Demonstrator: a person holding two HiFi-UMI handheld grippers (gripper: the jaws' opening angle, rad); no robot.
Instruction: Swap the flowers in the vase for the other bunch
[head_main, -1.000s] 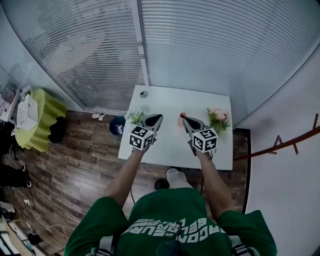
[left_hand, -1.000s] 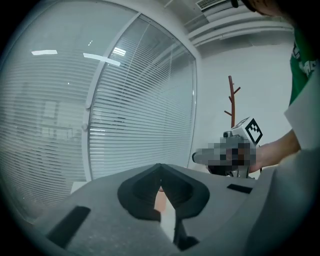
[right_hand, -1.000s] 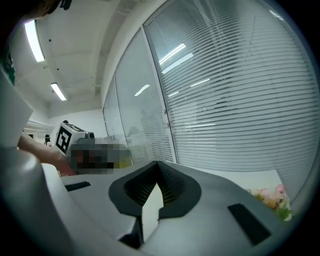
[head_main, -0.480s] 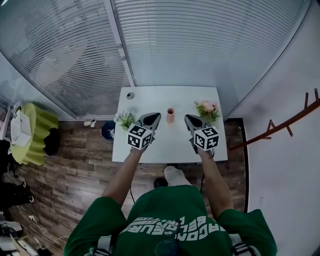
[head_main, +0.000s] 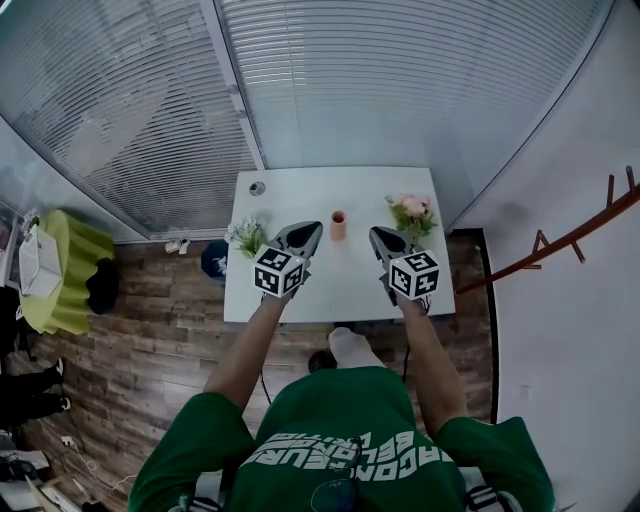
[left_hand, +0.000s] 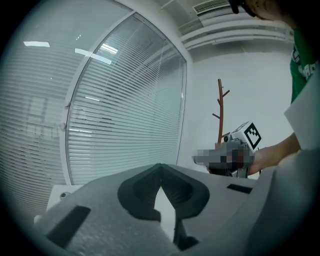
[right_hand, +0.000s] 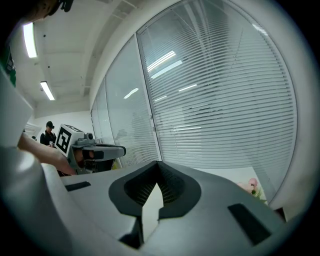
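A small orange vase (head_main: 338, 225) stands upright mid-table on the white table (head_main: 300, 185), and from above no flowers show in it. A pink bunch (head_main: 412, 215) lies at the table's right side, also seen low right as pink flowers (right_hand: 252, 186). A white-and-green bunch (head_main: 245, 237) lies at the left edge. My left gripper (head_main: 311, 230) hovers left of the vase, shut and holding nothing, its tips (left_hand: 160, 165) together. My right gripper (head_main: 376, 234) hovers right of the vase, shut and holding nothing, its tips (right_hand: 159, 162) together. Each gripper view shows the other gripper: right (left_hand: 240, 145), left (right_hand: 85, 147).
A small round object (head_main: 258, 188) sits at the table's far left corner. Glass walls with blinds (head_main: 400, 80) stand behind the table. A brown coat rack (head_main: 560, 250) is to the right, a green-covered stand (head_main: 60, 270) to the left, a dark object (head_main: 213, 260) on the wood floor.
The head view has swung so the table sits more centred. Both grippers have shifted a little and now flank the vase. Both stay shut and empty.
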